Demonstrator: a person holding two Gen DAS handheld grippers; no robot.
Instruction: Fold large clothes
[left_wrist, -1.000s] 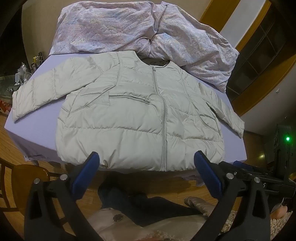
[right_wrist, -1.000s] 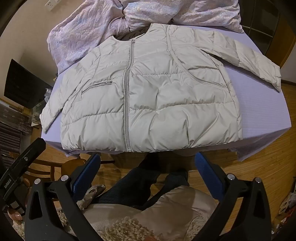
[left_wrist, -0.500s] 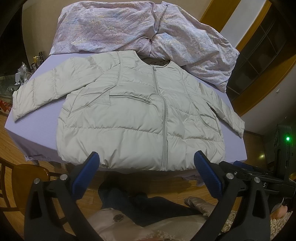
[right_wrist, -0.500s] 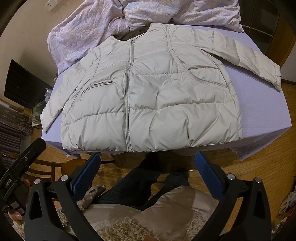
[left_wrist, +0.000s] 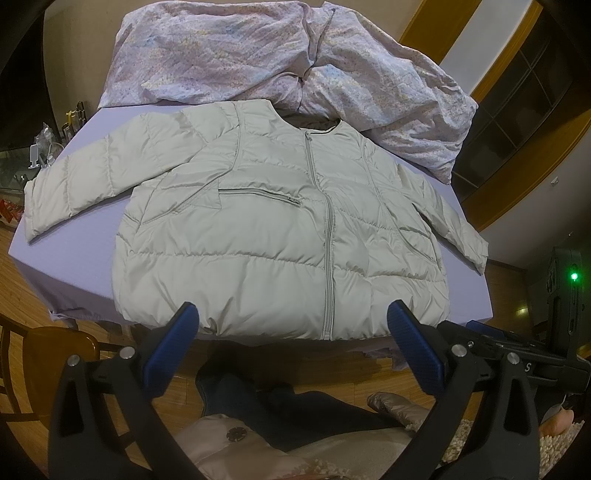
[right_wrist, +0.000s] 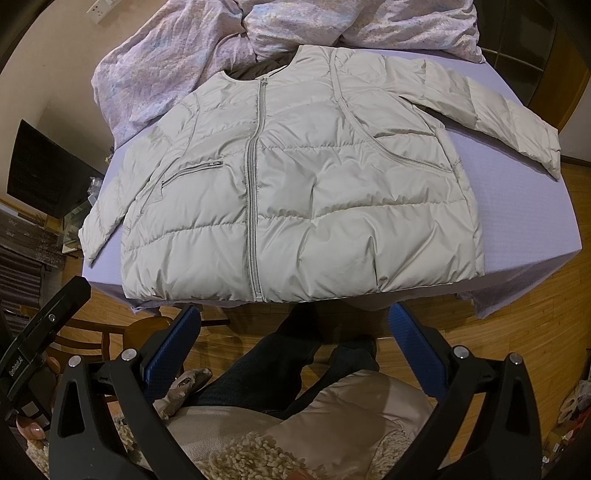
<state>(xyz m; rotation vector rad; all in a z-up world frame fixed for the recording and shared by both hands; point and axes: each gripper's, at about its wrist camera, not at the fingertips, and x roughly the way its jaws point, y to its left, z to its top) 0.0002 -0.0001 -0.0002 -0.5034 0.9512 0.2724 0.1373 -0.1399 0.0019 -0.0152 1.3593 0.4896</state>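
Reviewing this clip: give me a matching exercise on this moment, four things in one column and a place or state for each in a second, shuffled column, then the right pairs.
Column 1
1. puffer jacket
2. floral quilt
3. left tongs
4. wooden chair

Column 2
A. bunched at the far end of the bed
B. on the floor beside the bed's near corner
C. lying flat, zipped up, sleeves spread out
D. open, holding nothing, short of the jacket's hem

Pairs: 1-C, 2-A, 3-D, 4-B
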